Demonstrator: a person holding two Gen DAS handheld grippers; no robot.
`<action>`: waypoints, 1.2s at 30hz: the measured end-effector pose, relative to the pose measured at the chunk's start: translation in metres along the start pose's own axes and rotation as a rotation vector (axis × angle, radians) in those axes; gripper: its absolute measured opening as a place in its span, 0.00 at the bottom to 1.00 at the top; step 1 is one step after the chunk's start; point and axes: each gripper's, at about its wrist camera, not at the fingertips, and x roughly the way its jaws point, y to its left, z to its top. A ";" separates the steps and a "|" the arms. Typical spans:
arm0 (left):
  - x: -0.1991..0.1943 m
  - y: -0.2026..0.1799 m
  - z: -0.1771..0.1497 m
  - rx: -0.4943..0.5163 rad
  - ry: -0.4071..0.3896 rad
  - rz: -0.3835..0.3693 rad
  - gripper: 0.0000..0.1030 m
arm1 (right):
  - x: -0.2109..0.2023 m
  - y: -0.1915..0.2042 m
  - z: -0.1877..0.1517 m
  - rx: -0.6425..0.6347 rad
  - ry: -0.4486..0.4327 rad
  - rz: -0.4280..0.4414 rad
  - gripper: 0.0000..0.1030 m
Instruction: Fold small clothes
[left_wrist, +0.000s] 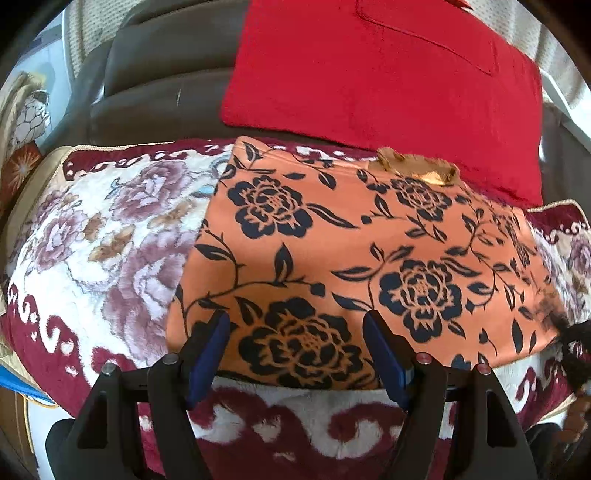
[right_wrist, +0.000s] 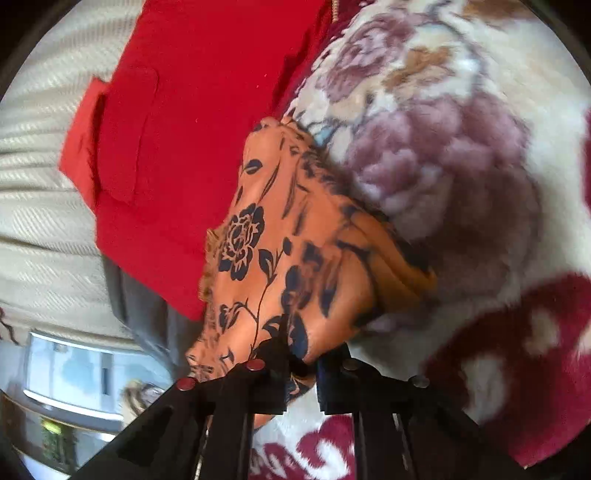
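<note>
An orange garment with black flower print (left_wrist: 354, 258) lies folded flat on a plush floral blanket (left_wrist: 110, 240). My left gripper (left_wrist: 295, 332) is open, its blue-padded fingers (left_wrist: 207, 350) wide apart over the garment's near edge, holding nothing. In the right wrist view the same garment (right_wrist: 280, 258) is bunched and lifted at one corner. My right gripper (right_wrist: 301, 354) is shut on that corner of the cloth. The right gripper shows dimly at the garment's right edge in the left wrist view (left_wrist: 570, 332).
A red cushion (left_wrist: 388, 74) lies behind the garment against a dark sofa back (left_wrist: 166, 74). It also shows in the right wrist view (right_wrist: 166, 129). A cream ribbed cover (right_wrist: 37, 203) is at the left. The blanket (right_wrist: 461, 147) fills the right side.
</note>
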 end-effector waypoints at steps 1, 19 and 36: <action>-0.003 -0.001 -0.001 0.005 -0.014 -0.001 0.73 | -0.010 0.014 -0.002 -0.061 -0.035 -0.030 0.09; 0.050 -0.054 0.002 0.097 0.042 -0.001 0.73 | -0.005 0.044 0.097 -0.321 0.040 -0.009 0.78; 0.053 -0.048 0.003 0.104 0.077 -0.034 0.76 | 0.059 0.072 0.128 -0.390 -0.031 -0.373 0.50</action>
